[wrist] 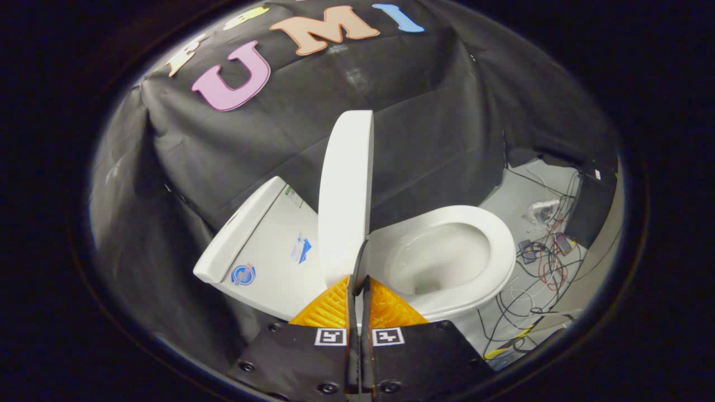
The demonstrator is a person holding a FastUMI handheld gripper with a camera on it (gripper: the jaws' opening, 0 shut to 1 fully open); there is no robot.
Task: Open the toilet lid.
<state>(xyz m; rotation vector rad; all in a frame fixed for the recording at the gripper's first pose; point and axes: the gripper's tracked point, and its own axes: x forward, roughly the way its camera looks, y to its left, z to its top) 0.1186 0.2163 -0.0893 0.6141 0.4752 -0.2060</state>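
Note:
The white toilet lid (345, 195) stands raised, close to upright, and I see it edge-on between the tank (268, 262) and the seat ring (497, 245). The bowl (435, 259) lies uncovered to the right of the lid. My gripper (359, 279) is shut, its two fingers pressed together with no gap. Its tips rest right at the lid's near edge, on the bowl side. A thin dark tip (361, 259) sticks up along that edge. Nothing shows clamped between the fingers.
Black cloth hangs behind and to the left of the toilet. On the grey floor (519, 195) to the right of the bowl lie tangled cables (544, 262), small devices and a dark box (592, 206).

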